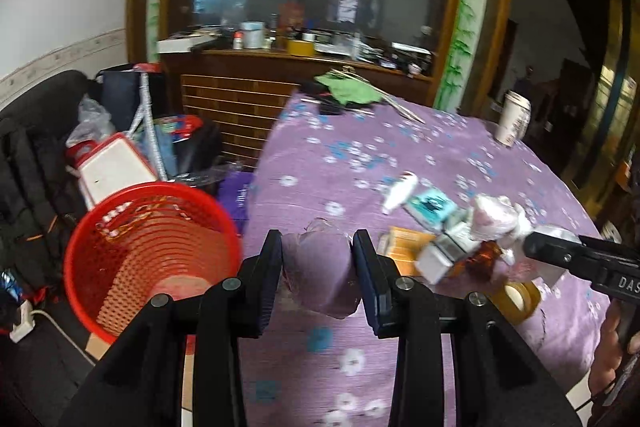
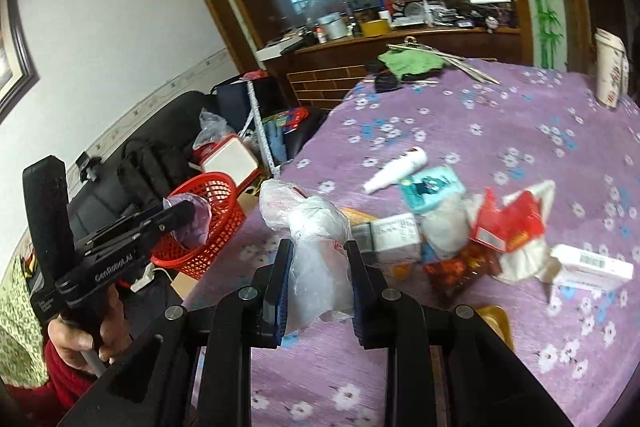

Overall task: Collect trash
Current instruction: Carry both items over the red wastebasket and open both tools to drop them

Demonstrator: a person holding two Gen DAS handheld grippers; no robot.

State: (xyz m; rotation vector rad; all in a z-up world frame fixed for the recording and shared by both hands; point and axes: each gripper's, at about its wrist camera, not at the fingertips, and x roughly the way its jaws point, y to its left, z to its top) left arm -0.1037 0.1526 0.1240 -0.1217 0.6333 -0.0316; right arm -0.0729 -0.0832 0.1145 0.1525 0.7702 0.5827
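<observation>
Left wrist view: the left gripper (image 1: 318,261) sits low centre, its jaws closed most of the way on a clear wrapper (image 1: 320,267) that shows the purple cloth through it. The red basket (image 1: 152,251) stands lower left, off the table (image 1: 400,155) edge, its mouth open and tipped toward the camera. The rest of the trash pile (image 1: 448,231) lies right of centre on the cloth, boxes and crumpled packets touching one another, with a tape roll (image 1: 518,297) below it.

Right wrist view: the right gripper (image 2: 318,275) at bottom centre has its jaws pressed in on a white plastic bag (image 2: 316,239), which bulges out above them. At left the left gripper shows from the side, the wrapper hanging over the basket rim.

My reading is that the wrapper is about to be dropped. It looks light and clingy, so I'd bring it fully over the mouth, lower it inside the rim, then spread the jaws wide. The bag should follow only once the left side is out of the way; it is floppy, so keep the squeeze firm on the way over.
</observation>
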